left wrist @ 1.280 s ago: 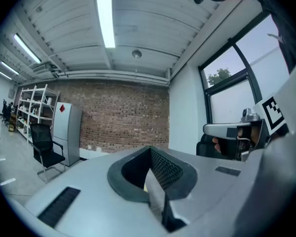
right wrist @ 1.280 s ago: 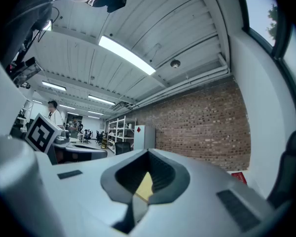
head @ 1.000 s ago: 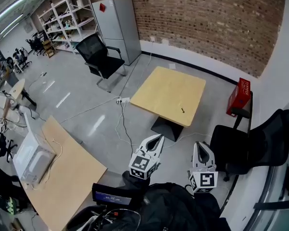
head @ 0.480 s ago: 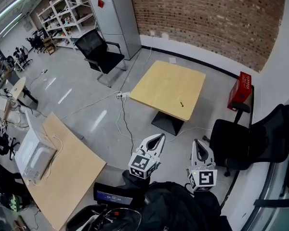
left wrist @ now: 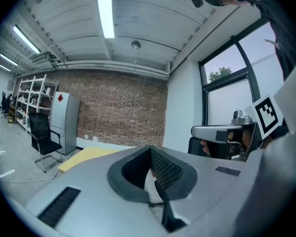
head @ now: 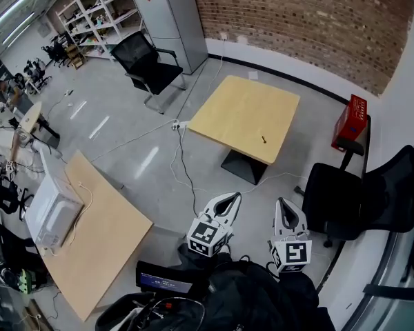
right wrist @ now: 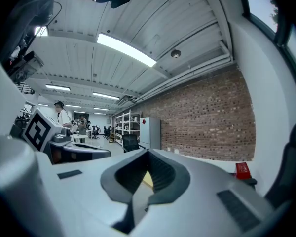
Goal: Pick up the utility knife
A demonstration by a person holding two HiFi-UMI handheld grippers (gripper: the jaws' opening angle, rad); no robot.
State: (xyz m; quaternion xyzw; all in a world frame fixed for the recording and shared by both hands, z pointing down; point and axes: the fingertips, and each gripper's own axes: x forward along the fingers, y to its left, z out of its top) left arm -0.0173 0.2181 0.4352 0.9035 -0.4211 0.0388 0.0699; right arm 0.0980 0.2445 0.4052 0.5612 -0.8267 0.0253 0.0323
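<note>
The utility knife [head: 263,140] is a small dark object near the right front edge of a square yellow table [head: 238,109], far ahead of me in the head view. My left gripper [head: 231,196] and right gripper [head: 285,203] are held low and close to my body, both pointing toward the table, well short of it. Each is shut with nothing between its jaws. In the left gripper view the table [left wrist: 86,157] shows beyond the shut left gripper [left wrist: 149,148], with the right gripper's body [left wrist: 222,132] alongside. The knife is too small to see in either gripper view.
A black office chair [head: 148,67] and a grey cabinet [head: 169,19] stand behind the table. A red box [head: 350,121] and black chairs [head: 345,202] are to the right. A long wooden table [head: 103,243] with a white appliance [head: 52,216] is at my left. Cables [head: 183,167] cross the floor.
The head view has shifted a little, so the table and room sit slightly differently in frame. Both grippers stay shut and in nearly the same low position.
</note>
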